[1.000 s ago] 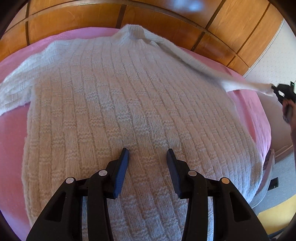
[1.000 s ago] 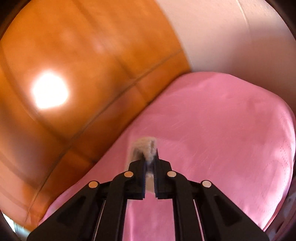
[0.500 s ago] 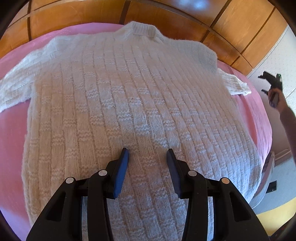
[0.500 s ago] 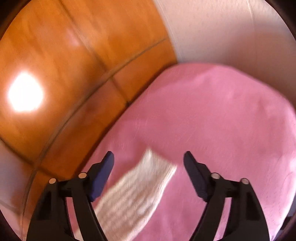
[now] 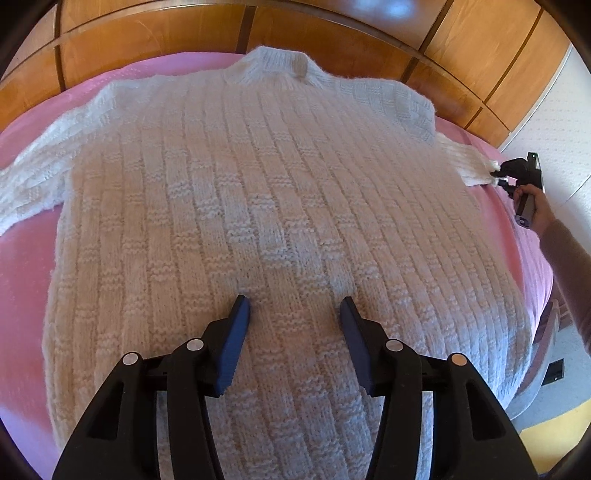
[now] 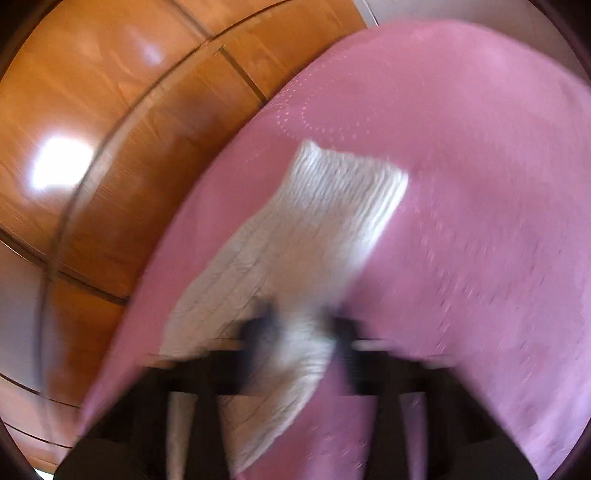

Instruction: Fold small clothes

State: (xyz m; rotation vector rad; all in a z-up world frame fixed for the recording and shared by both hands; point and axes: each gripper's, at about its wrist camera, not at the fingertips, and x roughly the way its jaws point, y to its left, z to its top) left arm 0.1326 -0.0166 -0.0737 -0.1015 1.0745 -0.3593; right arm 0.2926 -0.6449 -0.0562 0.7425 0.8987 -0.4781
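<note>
We saw a chunky white ribbed sweater [image 5: 258,206] spread flat on the pink bedspread [image 5: 22,280] beneath glossy wooden panels [image 5: 147,33]. Our left gripper [image 5: 291,306] hovered half open and empty, its jaws having just widened, while our right gripper [image 6: 299,328] had just closed on the sleeve cuff [image 6: 332,199]

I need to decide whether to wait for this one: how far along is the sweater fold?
Done: the white sweater lies spread flat on the pink bedcover. In hand: the right gripper is pinching the sleeve cuff; the left gripper hovers open over the body. Left: every fold; none shows yet.
</note>
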